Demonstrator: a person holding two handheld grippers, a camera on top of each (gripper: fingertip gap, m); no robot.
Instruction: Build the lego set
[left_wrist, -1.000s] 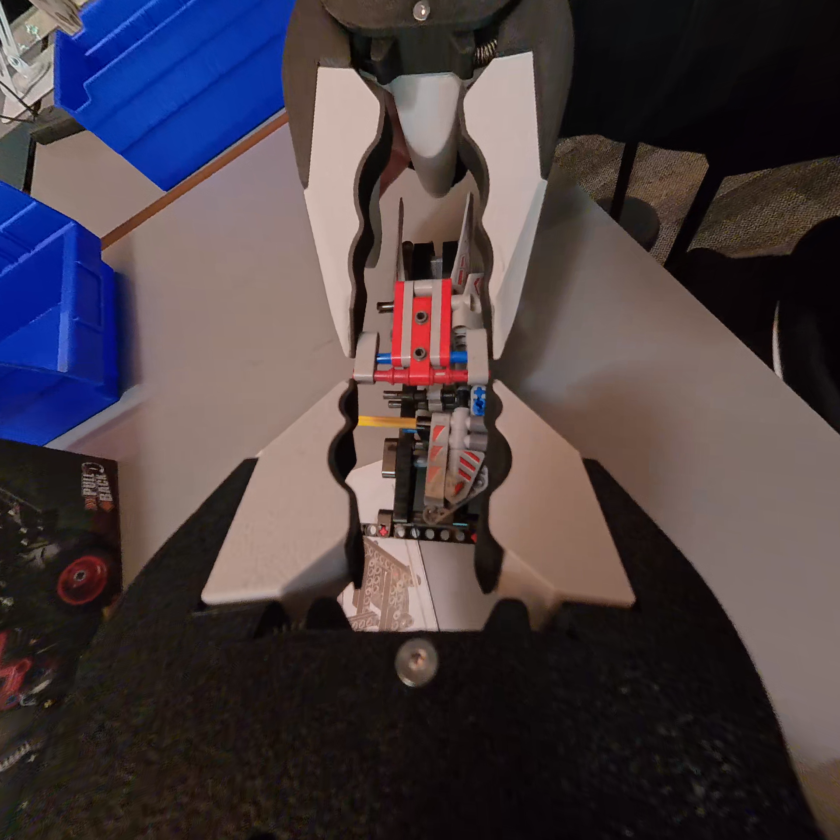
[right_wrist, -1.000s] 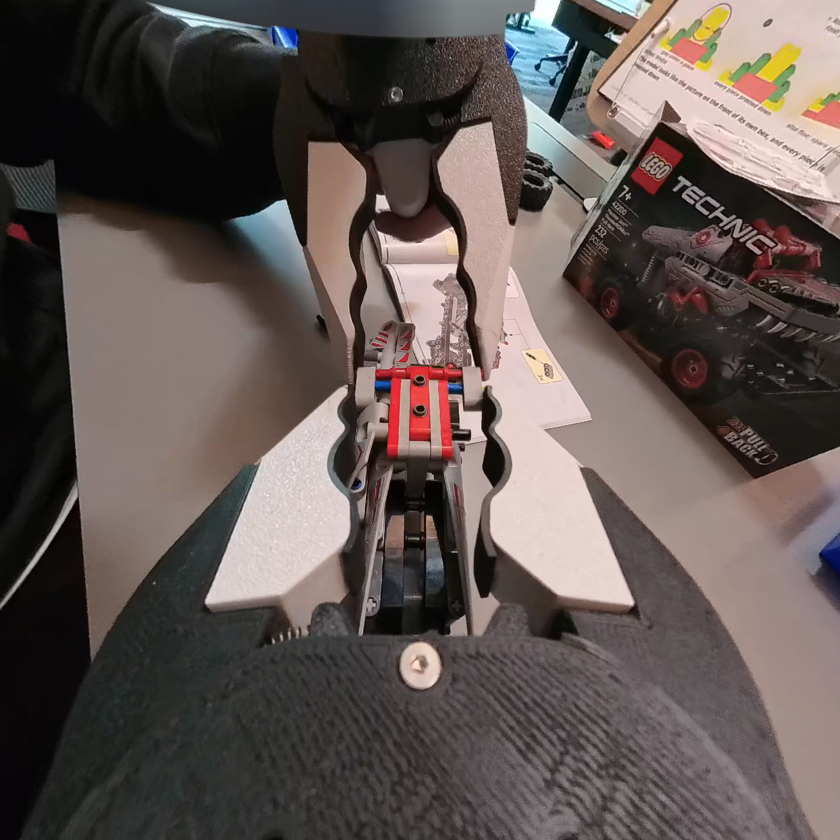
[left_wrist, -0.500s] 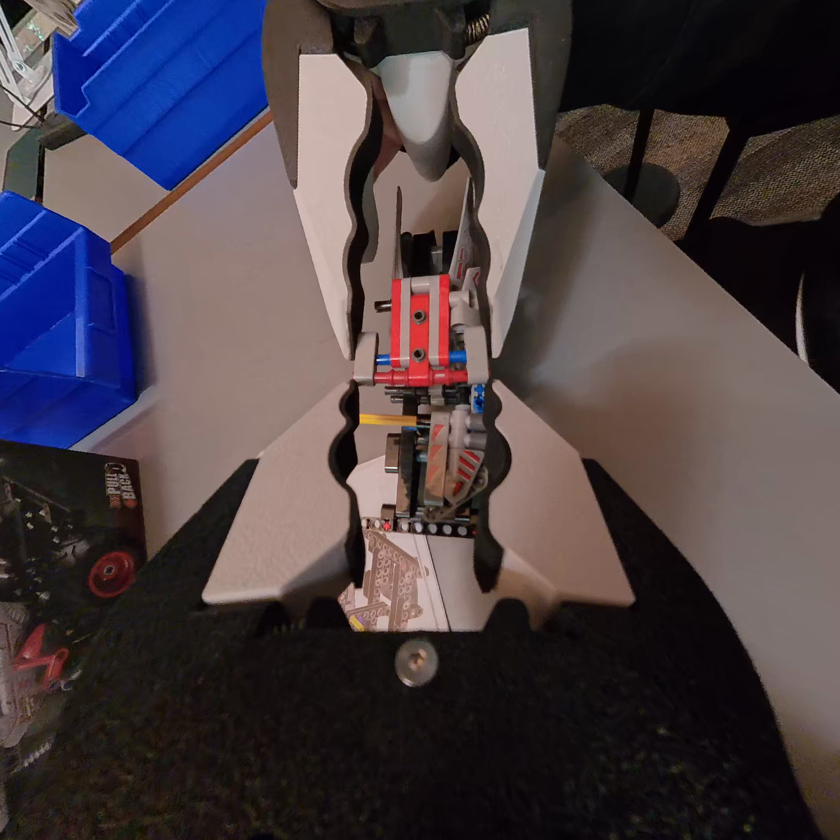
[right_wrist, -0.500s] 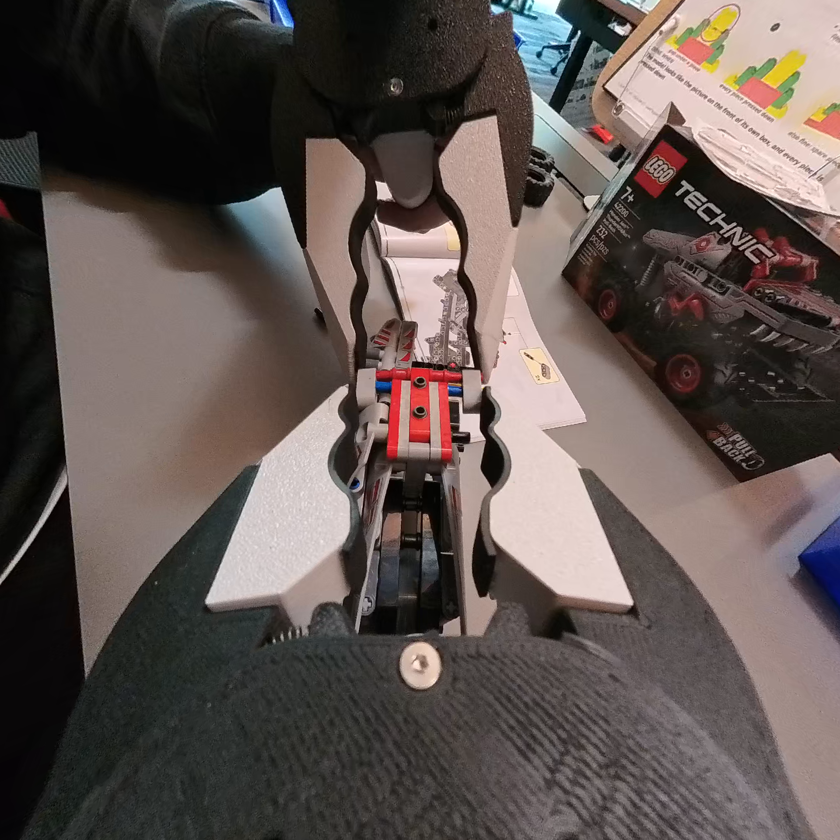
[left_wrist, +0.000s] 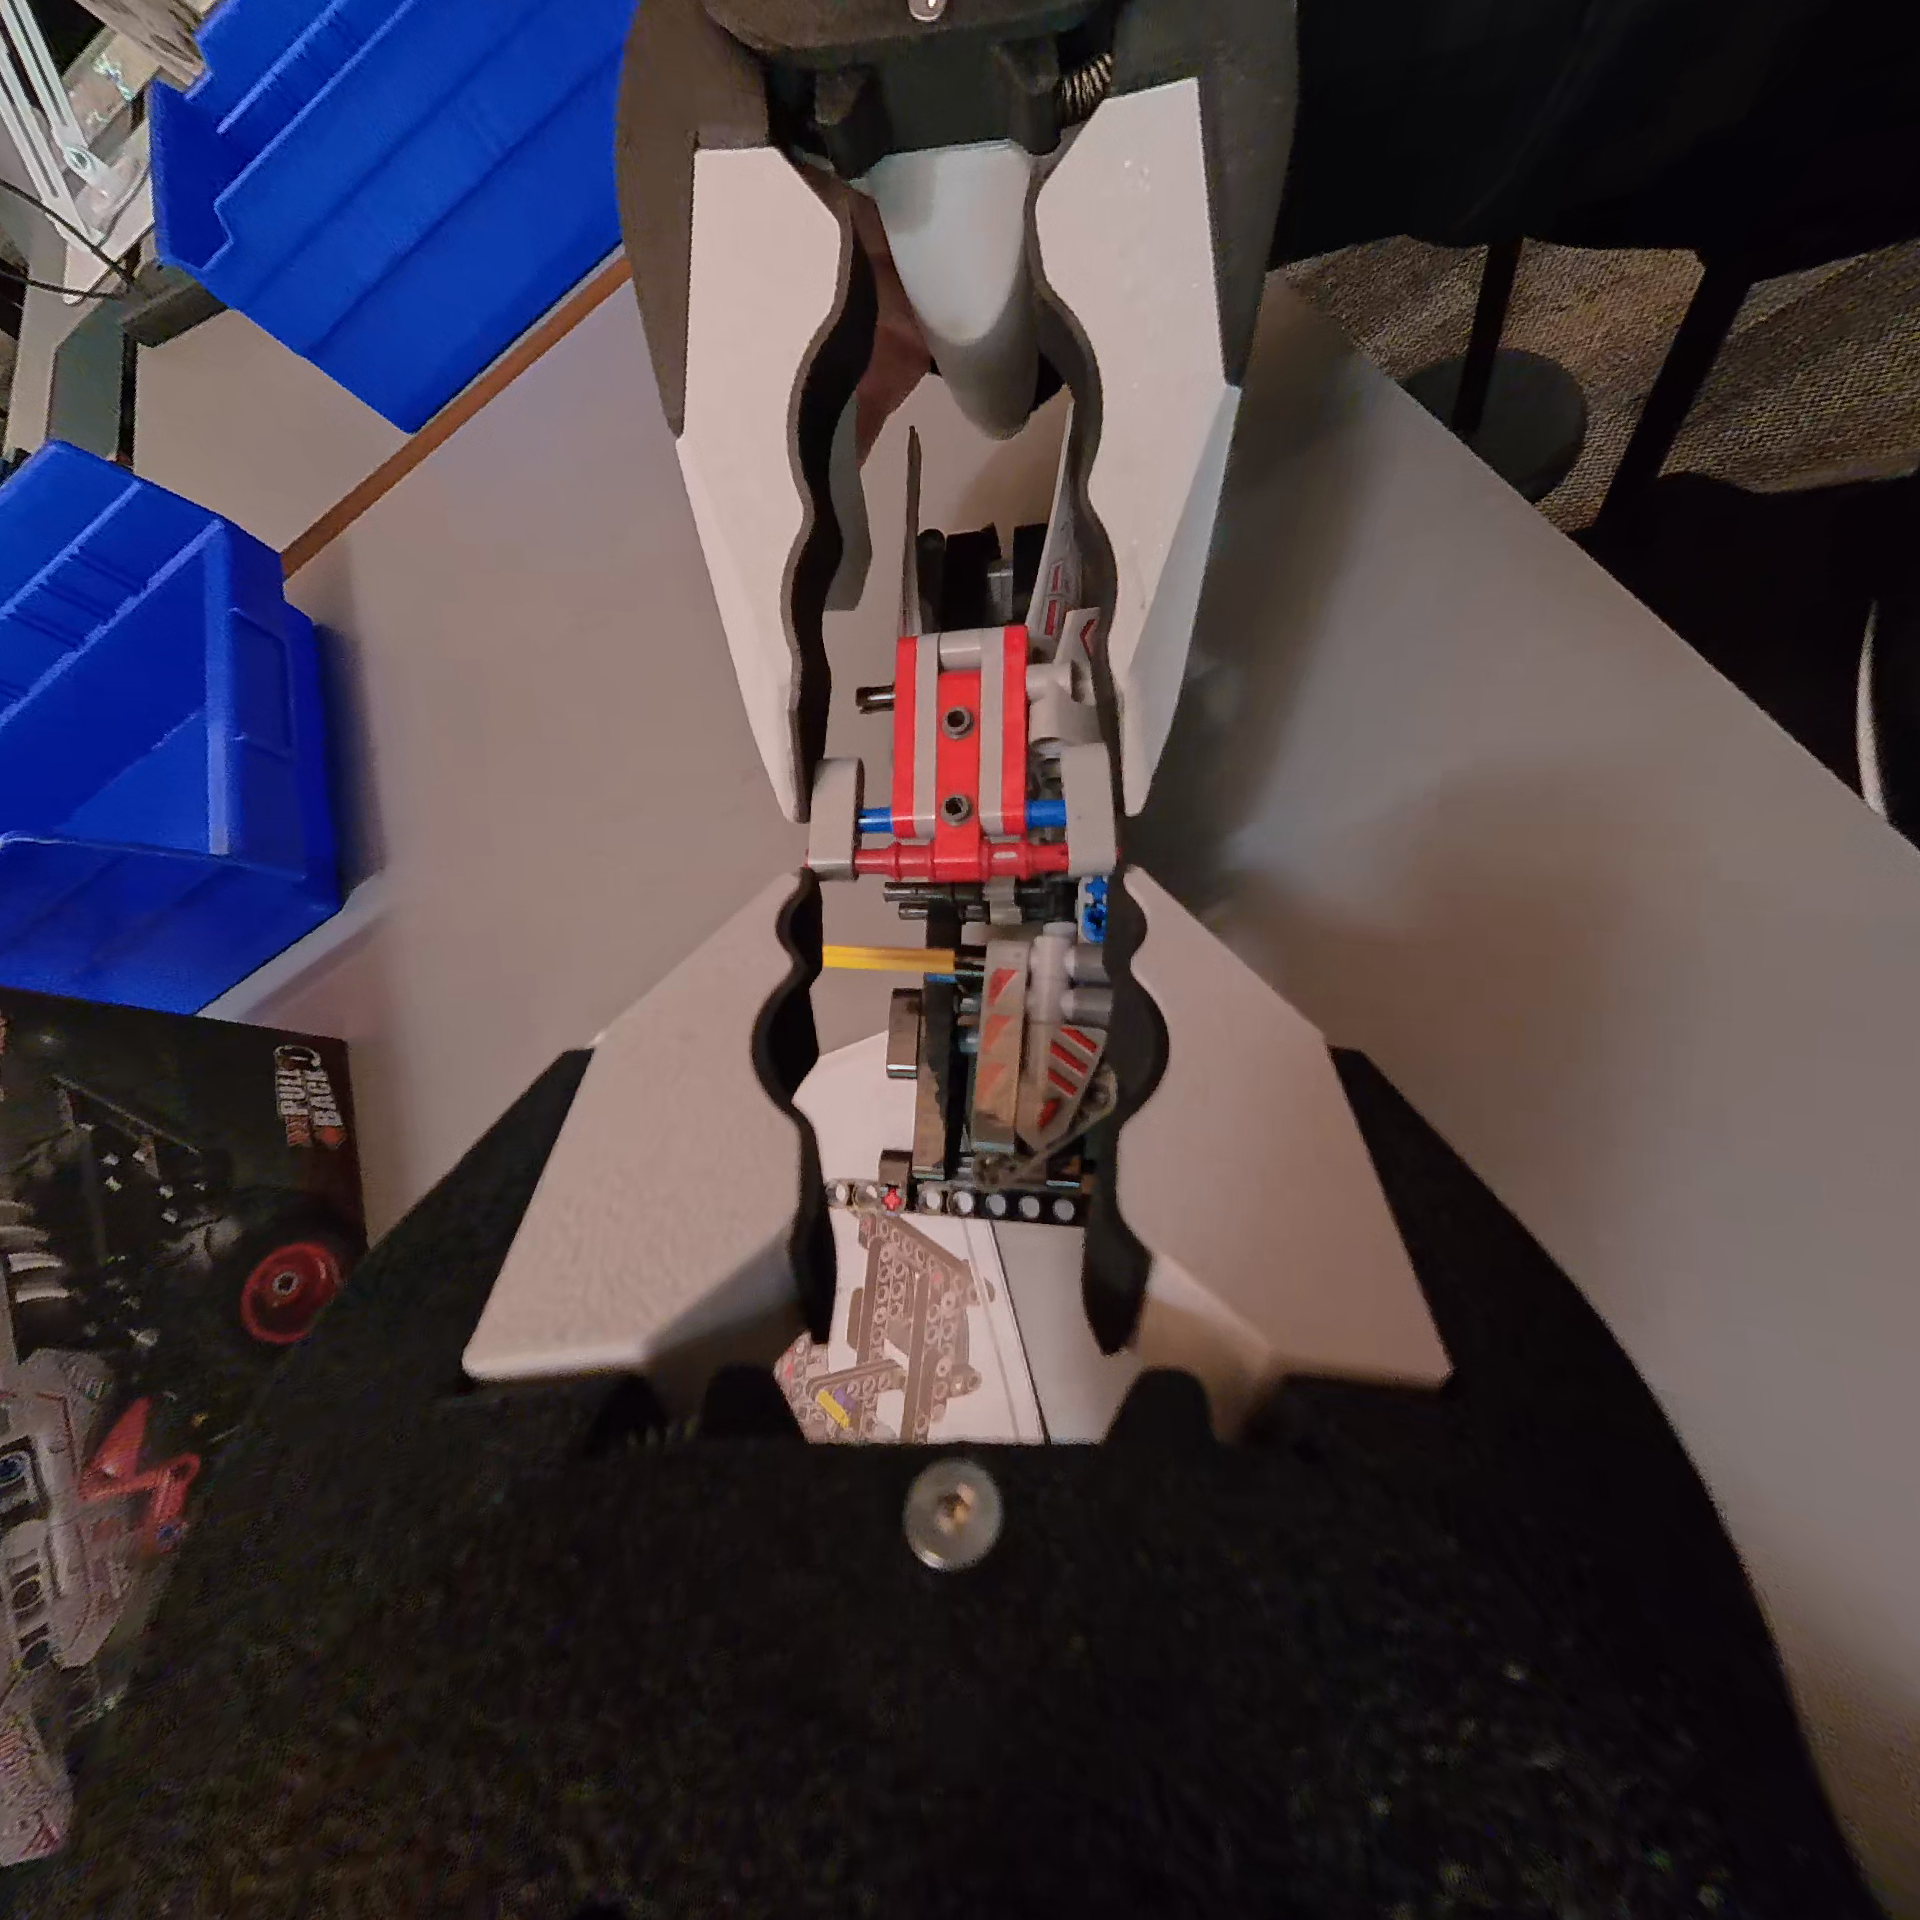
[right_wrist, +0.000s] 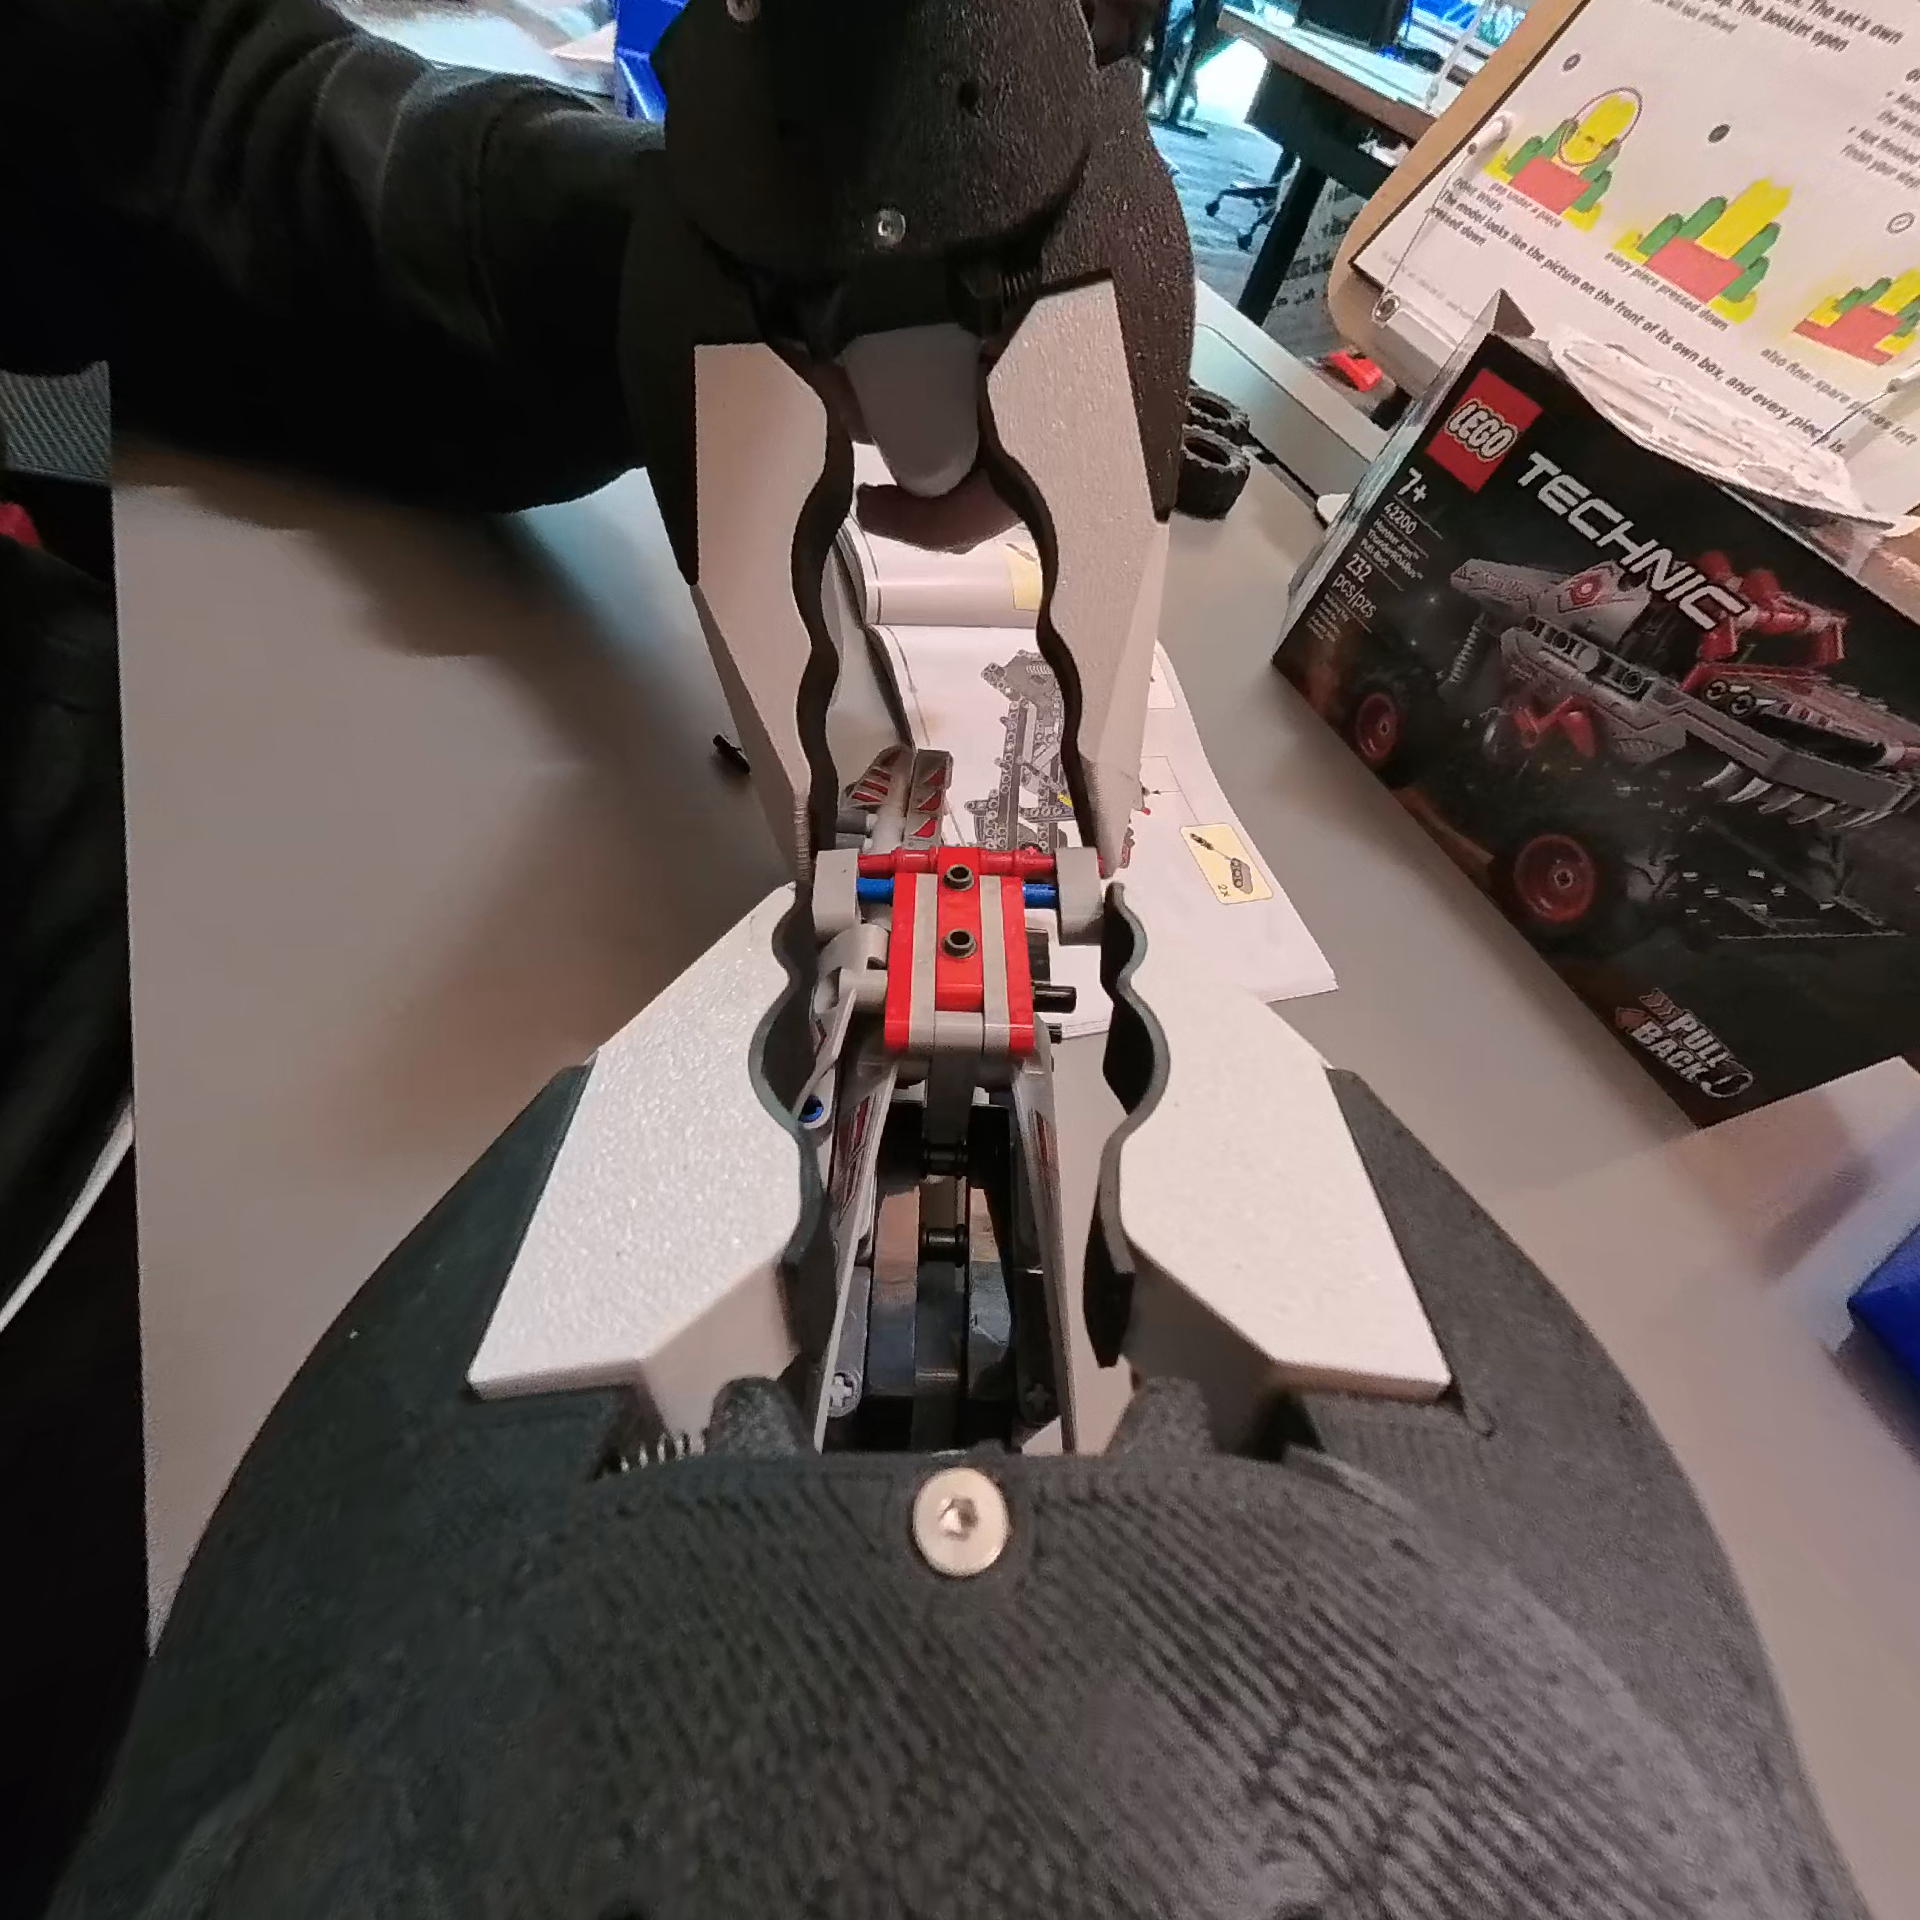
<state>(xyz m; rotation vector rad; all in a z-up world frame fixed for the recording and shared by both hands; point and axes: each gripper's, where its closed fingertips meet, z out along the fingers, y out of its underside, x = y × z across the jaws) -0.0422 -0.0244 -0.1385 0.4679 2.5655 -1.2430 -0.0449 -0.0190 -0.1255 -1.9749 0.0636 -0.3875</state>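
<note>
The partly built lego model (left_wrist: 961, 748), with a red and grey top, grey striped panels and black beams, is held in the air between both grippers, which meet tip to tip. In the left wrist view my left gripper (left_wrist: 961, 904) is shut on the end with the black beam and yellow axle. The right gripper (left_wrist: 966, 816) comes in from above. In the right wrist view my right gripper (right_wrist: 956, 925) is shut on the model (right_wrist: 956, 956) across its grey side panels. The left gripper (right_wrist: 956, 862) faces it from above.
The grey table (left_wrist: 1455, 935) ends at the right. Two blue bins (left_wrist: 395, 187) (left_wrist: 156, 727) stand at the left. The lego box (right_wrist: 1610, 727) is at the right, the open instruction booklet (right_wrist: 1195, 883) lies under the model, and black tyres (right_wrist: 1210, 457) lie behind. A dark sleeve (right_wrist: 312, 260) reaches in. My two grippers' fingertips are within a few centimetres of each other.
Both grippers keep their hold on the model. The pair has shifted slightly, and the left gripper now looms closer and higher in the right wrist view.
</note>
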